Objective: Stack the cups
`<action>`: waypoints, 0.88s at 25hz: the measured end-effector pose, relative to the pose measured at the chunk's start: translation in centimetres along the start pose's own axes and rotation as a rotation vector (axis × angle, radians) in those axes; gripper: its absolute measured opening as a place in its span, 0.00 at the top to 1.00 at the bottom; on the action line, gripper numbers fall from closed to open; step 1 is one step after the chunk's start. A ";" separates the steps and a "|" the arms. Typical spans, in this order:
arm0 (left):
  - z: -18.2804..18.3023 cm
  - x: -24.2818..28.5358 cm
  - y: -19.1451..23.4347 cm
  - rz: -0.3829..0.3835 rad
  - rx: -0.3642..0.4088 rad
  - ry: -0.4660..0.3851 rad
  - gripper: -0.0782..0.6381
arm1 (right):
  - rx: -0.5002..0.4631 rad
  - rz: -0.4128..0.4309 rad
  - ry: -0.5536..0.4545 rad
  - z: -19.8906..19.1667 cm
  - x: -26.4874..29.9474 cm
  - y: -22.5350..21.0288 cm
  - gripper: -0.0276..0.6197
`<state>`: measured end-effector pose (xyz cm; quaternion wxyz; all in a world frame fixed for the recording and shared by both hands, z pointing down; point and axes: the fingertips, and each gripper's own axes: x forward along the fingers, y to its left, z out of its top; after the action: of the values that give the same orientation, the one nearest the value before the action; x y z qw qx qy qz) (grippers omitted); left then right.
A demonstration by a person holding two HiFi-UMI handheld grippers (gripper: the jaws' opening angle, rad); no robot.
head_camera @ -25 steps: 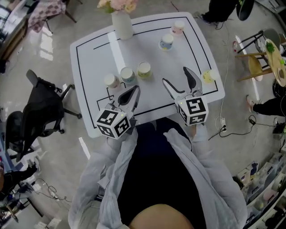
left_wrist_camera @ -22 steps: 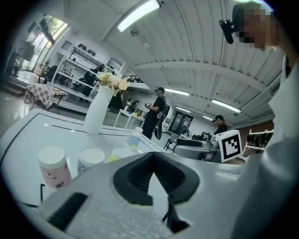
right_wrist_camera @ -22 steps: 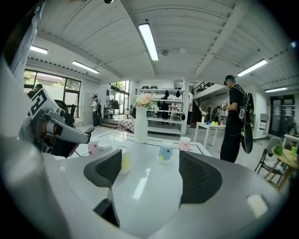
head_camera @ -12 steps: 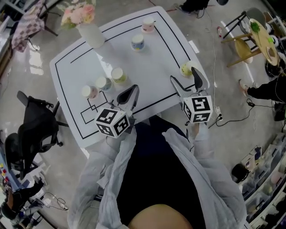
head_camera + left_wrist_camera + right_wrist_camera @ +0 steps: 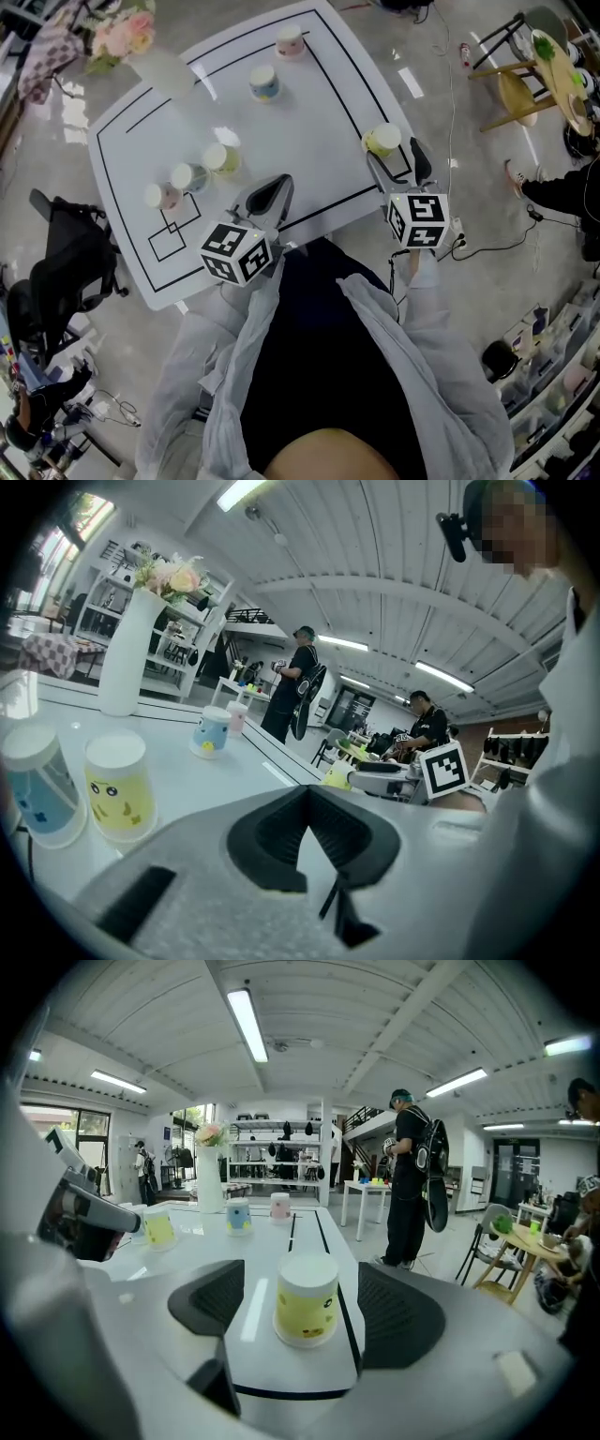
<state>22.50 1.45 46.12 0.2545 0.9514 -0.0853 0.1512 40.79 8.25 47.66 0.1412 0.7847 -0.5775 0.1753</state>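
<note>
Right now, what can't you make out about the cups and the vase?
- Head view: vase and flowers are smeared by motion blur.
- Head view: prints on the far blue cup and pink cup are too small.
- Left gripper view: yellow cup is partly hidden behind the right gripper.

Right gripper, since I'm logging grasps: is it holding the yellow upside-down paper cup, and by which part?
Nothing is held: the right gripper is open, and the yellow upside-down paper cup sits untouched between its jaws.
</note>
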 end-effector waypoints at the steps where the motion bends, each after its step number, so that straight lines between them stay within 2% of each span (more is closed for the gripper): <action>1: -0.2 0.4 -0.1 0.002 -0.004 0.004 0.90 | 0.002 0.010 0.007 -0.3 0.4 0.0 0.36; 7: -1.0 1.7 0.0 0.023 -0.024 0.017 0.90 | -0.005 0.047 0.015 -0.6 2.5 0.0 0.38; 10: -1.3 1.7 0.7 0.043 -0.039 0.013 0.90 | -0.018 0.031 0.018 -0.6 3.4 -0.2 0.54; 18: -1.4 0.7 2.3 0.078 -0.064 -0.004 0.90 | -0.027 0.035 0.018 -0.2 3.9 0.5 0.55; 22: -0.7 -0.5 2.5 0.084 -0.059 -0.025 0.90 | -0.053 0.067 0.012 1.1 3.4 1.9 0.55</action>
<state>21.22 -0.27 47.66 0.2749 0.9408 -0.1330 0.1472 39.99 4.26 48.21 0.1592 0.7599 -0.6072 0.1692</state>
